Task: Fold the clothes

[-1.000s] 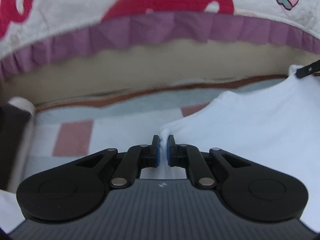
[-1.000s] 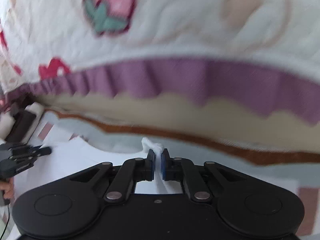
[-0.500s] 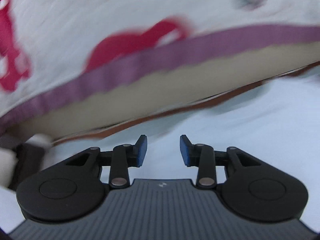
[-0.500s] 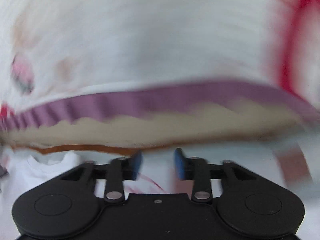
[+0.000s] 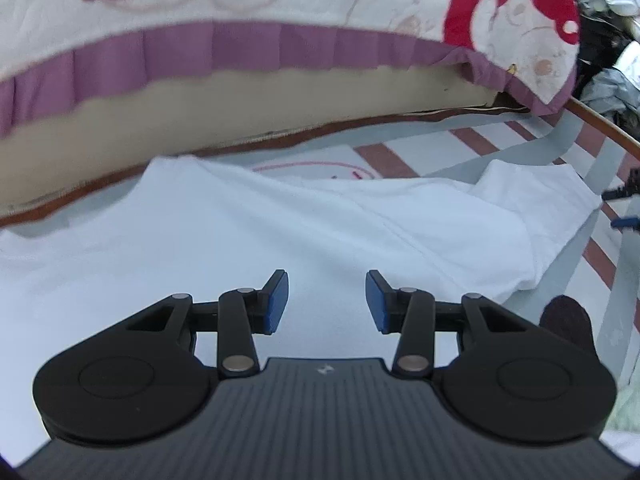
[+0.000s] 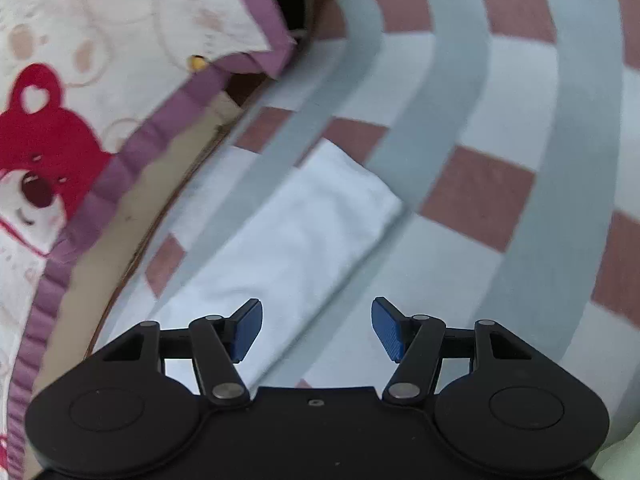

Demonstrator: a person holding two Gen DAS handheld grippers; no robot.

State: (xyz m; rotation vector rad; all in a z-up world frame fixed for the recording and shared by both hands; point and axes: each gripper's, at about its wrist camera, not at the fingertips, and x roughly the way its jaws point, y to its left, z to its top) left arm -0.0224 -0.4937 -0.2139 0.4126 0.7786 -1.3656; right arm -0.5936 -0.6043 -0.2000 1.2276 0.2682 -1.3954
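Observation:
A white T-shirt (image 5: 248, 240) lies spread on the checked bed sheet (image 5: 532, 140), its sleeve (image 5: 540, 208) reaching to the right. My left gripper (image 5: 327, 300) hovers over the shirt's body, jaws opening, with nothing between the blue pads. In the right wrist view the shirt's white sleeve (image 6: 304, 232) runs diagonally over the sheet (image 6: 500, 128). My right gripper (image 6: 317, 328) hangs above the sleeve's near edge, jaws opening wide and empty. The right gripper's tips (image 5: 624, 200) also peek in at the right edge of the left wrist view.
A cream quilt with red bears and a purple frill (image 5: 280, 48) is bunched along the far side, seen too as the quilt (image 6: 80, 100) at the left in the right wrist view. Dark clutter (image 5: 608, 40) sits at the far right. A dark round object (image 5: 566, 320) lies near the left gripper.
Both grippers were shut on white shirt fabric; both have let go and opened. Both hands swung sideways, the right one rolling, and now look down on the laid-out shirt.

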